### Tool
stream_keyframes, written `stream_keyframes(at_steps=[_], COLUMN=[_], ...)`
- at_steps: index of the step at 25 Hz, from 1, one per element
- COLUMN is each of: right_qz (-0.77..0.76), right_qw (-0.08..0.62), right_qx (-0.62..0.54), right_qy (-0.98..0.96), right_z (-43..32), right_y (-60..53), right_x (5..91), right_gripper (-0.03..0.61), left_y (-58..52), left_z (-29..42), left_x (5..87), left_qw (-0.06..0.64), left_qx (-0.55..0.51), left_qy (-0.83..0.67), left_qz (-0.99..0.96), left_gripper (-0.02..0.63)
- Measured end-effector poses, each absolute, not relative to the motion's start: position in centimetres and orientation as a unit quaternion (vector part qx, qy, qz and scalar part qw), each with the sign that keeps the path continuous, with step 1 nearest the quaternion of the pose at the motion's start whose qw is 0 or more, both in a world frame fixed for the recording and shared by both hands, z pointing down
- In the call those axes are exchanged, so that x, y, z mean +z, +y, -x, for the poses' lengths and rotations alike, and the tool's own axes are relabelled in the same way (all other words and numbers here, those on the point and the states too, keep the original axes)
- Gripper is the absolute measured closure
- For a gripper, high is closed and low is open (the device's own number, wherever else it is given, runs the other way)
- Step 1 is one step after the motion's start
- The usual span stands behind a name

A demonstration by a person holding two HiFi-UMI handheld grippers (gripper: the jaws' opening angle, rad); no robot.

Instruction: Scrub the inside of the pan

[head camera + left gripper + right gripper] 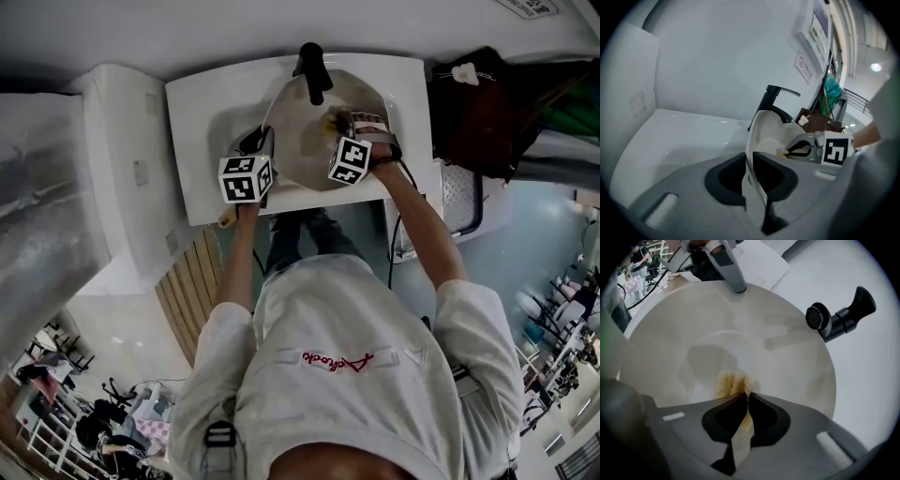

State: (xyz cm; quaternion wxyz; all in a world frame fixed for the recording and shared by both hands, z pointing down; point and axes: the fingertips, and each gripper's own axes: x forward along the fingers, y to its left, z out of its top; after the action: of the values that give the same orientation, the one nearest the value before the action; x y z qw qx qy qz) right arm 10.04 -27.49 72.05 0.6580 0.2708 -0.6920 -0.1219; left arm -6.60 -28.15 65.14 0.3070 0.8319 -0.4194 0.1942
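A white pan (305, 141) sits tilted in the white sink (202, 122) under the faucet. My left gripper (749, 159) is shut on the pan's thin near rim (751, 140), and in the head view it (258, 145) is at the pan's left edge. My right gripper (746, 397) reaches down into the pan (740, 329), shut on a yellow scrub pad (732, 383) that rests against the pan's inner wall. In the head view this gripper (339, 127) is over the pan's right half. From the left gripper view, the right gripper (804, 150) shows inside the bowl.
A black faucet (311, 70) overhangs the pan's far rim; its spout (836, 315) is close to the right of the pan. A dark bag (483, 98) stands right of the sink, and a wall runs behind it.
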Motion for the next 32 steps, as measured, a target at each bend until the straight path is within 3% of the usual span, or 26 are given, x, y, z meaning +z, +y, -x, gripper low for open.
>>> stream_keyframes(at_steps=[16, 32], right_qz=[-0.164, -0.311], right_qw=[0.675, 0.656], right_qx=[-0.136, -0.136], right_qy=[-0.707, -0.675], right_z=[-6.4, -10.9], right_y=[-20.5, -31.3], right_x=[74.6, 70.3], right_gripper=[0.552, 0.552], left_y=[-28.2, -28.2], left_z=[6.6, 6.7], left_x=[65.3, 65.3], left_qw=[0.307, 0.306], left_qx=[0.193, 0.196], left_qy=[-0.425, -0.422], left_qz=[-0.830, -0.830], left_gripper=[0.566, 0.566])
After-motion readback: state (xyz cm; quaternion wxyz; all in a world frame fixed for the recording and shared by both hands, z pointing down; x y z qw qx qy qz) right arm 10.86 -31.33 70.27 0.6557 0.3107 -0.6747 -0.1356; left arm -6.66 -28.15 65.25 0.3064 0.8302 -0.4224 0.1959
